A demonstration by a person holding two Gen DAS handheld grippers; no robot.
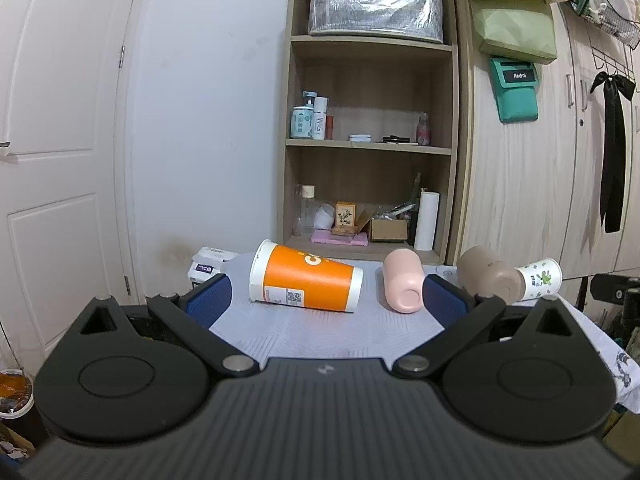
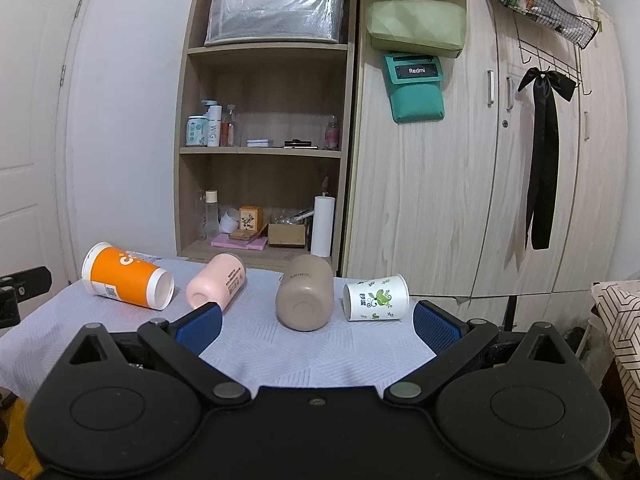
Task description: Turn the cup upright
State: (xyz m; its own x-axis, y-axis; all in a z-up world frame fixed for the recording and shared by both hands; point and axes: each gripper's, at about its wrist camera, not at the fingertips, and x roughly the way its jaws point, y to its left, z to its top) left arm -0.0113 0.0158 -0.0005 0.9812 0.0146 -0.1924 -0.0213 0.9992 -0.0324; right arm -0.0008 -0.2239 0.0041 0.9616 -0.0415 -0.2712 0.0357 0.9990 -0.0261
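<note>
Behind the desk [image 2: 280, 356], covered in a pale patterned cloth, stand an open wooden shelf unit [image 2: 264, 152] and a wood-grain wardrobe [image 2: 480, 200]. Four cups lie on their sides in a row across the cloth, all apart from one another. From left to right: one orange paper cup [image 2: 124, 278], one pink tumbler [image 2: 216, 284], one taupe tumbler [image 2: 306, 300] and one white floral paper cup [image 2: 376, 298]. Each tumbler turns its base toward the camera; which end of the paper cups is the mouth is hard to judge. Left claw [image 1: 326, 300] hovers low over the near edge, level, fingers spread wide, framing the orange cup and the pink tumbler, gripping nothing. Right claw [image 2: 316, 326] is likewise level and spread wide, empty, with the taupe tumbler and the floral cup between its blue pads [image 2: 436, 328].
</note>
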